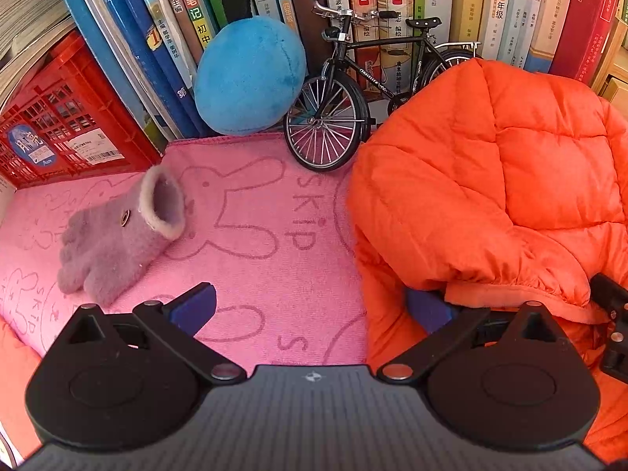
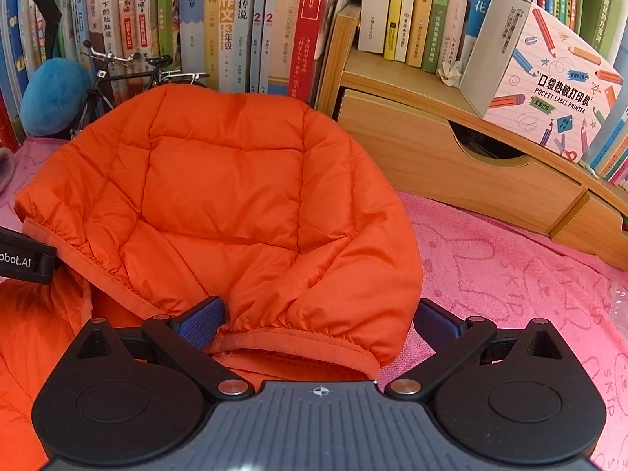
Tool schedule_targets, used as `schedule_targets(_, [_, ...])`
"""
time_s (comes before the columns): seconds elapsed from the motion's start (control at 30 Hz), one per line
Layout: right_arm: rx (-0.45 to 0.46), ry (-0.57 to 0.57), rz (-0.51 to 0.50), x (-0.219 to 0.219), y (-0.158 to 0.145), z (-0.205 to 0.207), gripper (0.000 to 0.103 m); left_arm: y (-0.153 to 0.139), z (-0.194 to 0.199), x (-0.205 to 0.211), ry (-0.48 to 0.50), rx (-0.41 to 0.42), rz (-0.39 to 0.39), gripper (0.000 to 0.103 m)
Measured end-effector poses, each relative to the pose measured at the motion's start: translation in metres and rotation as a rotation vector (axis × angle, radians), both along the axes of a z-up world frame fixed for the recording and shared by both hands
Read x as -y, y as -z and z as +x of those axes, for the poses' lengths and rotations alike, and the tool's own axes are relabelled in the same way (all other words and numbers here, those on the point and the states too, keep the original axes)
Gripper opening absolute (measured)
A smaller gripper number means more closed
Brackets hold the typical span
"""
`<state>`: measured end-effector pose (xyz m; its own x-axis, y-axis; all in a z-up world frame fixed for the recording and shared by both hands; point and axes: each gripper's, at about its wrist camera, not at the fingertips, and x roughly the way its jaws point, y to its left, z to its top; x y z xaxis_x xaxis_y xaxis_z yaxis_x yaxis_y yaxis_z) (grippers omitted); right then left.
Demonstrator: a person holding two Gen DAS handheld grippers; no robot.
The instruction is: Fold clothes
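An orange quilted jacket point(image 1: 510, 180) lies bunched on the pink towel point(image 1: 267, 243), its hood point(image 2: 223, 196) puffed up towards the books. My left gripper point(image 1: 312, 310) is open wide at the jacket's left edge; its right finger point(image 1: 429, 310) is tucked under the elastic hem and its left finger point(image 1: 194, 308) sits over bare towel. My right gripper point(image 2: 318, 324) is open too, with the hood's hem point(image 2: 298, 343) lying between its fingers. Part of the left gripper point(image 2: 23, 259) shows at the left edge of the right wrist view.
A grey knit glove point(image 1: 114, 239) lies on the towel to the left. Behind stand a blue plush ball point(image 1: 249, 74), a model bicycle point(image 1: 353, 90), a red crate point(image 1: 59, 117) and a row of books point(image 2: 235, 19). At the right is a wooden shelf point(image 2: 451, 157) with a printer box point(image 2: 541, 78).
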<state>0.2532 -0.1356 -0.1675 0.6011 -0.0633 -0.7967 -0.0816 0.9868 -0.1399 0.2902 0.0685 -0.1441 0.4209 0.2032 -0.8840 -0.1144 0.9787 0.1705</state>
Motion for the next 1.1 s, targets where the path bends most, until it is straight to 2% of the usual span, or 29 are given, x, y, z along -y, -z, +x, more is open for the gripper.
schedule_targets(0.13, [0.091,-0.093,0.093,0.009,-0.025,-0.004,0.100,-0.002,-0.006,0.002,0.007,0.004,-0.001,0.103])
schedule_targets(0.27, [0.147,-0.176,0.145,0.016,-0.046,0.015,0.101,-0.003,-0.007,0.003,0.009,0.010,0.007,0.103])
schedule_targets(0.37, [0.133,-0.178,0.152,0.013,-0.047,0.044,0.100,-0.003,-0.006,0.003,0.006,0.007,0.007,0.103])
schedule_targets(0.47, [0.087,-0.203,0.147,0.006,-0.038,0.062,0.095,-0.006,-0.007,-0.004,-0.026,-0.024,-0.040,0.102])
schedule_targets(0.53, [0.068,-0.221,0.123,0.000,-0.030,0.068,0.094,-0.012,-0.009,-0.009,-0.050,-0.053,-0.075,0.095])
schedule_targets(0.6, [0.060,-0.220,0.100,-0.003,-0.023,0.072,0.092,-0.025,-0.019,-0.014,-0.071,-0.038,-0.079,0.087])
schedule_targets(0.7, [0.048,-0.203,0.125,-0.002,-0.017,0.078,0.091,-0.054,-0.038,-0.019,-0.088,0.075,-0.058,0.087])
schedule_targets(0.77, [0.032,-0.185,0.138,0.000,-0.012,0.081,0.091,-0.063,-0.042,-0.019,-0.090,0.132,-0.032,0.087])
schedule_targets(0.8, [0.023,-0.176,0.142,0.001,-0.008,0.083,0.091,-0.064,-0.042,-0.017,-0.081,0.153,-0.015,0.087])
schedule_targets(0.93, [-0.007,-0.146,0.166,0.004,0.000,0.087,0.090,-0.048,-0.031,-0.010,-0.021,0.151,-0.007,0.087])
schedule_targets(1.03, [-0.016,-0.142,0.193,0.008,-0.001,0.087,0.076,-0.020,-0.025,0.001,0.023,0.067,0.107,0.087])
schedule_targets(1.07, [-0.017,-0.143,0.202,0.009,-0.003,0.086,0.063,-0.013,-0.026,0.000,0.026,0.064,0.143,0.092])
schedule_targets(1.1, [-0.016,-0.143,0.208,0.011,-0.005,0.086,0.049,-0.007,-0.028,-0.001,0.028,0.065,0.178,0.092])
